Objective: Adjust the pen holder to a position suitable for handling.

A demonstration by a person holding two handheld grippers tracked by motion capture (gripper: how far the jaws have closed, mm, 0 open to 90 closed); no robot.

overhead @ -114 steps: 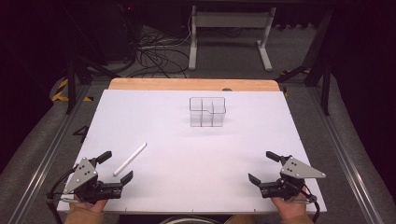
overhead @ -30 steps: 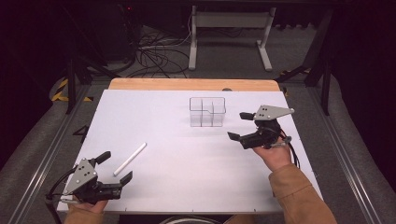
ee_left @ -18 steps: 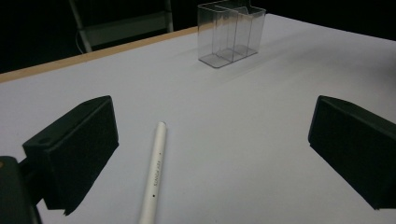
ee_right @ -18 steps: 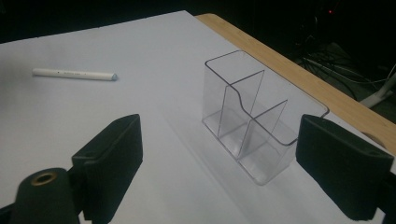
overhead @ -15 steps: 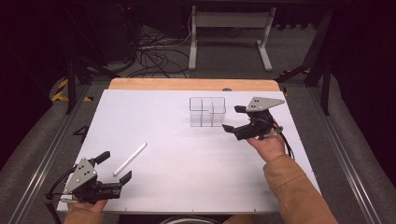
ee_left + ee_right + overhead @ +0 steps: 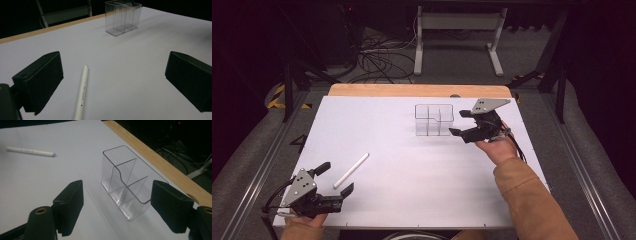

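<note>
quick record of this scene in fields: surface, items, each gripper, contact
surface: white table top with a wooden strip along its far edge
holder: clear plastic organiser, upright, divided into compartments, nothing in them
pen: white pen, lying flat near the person's left side
left gripper: left gripper open, low at the near edge, the pen between its jaws, pads off it
right gripper: right gripper open, jaws just been closing, beside the organiser
contact: neither gripper holds anything

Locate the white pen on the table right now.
In the high view the white pen lies on the table's near-left part, just ahead of the open left gripper.
</note>
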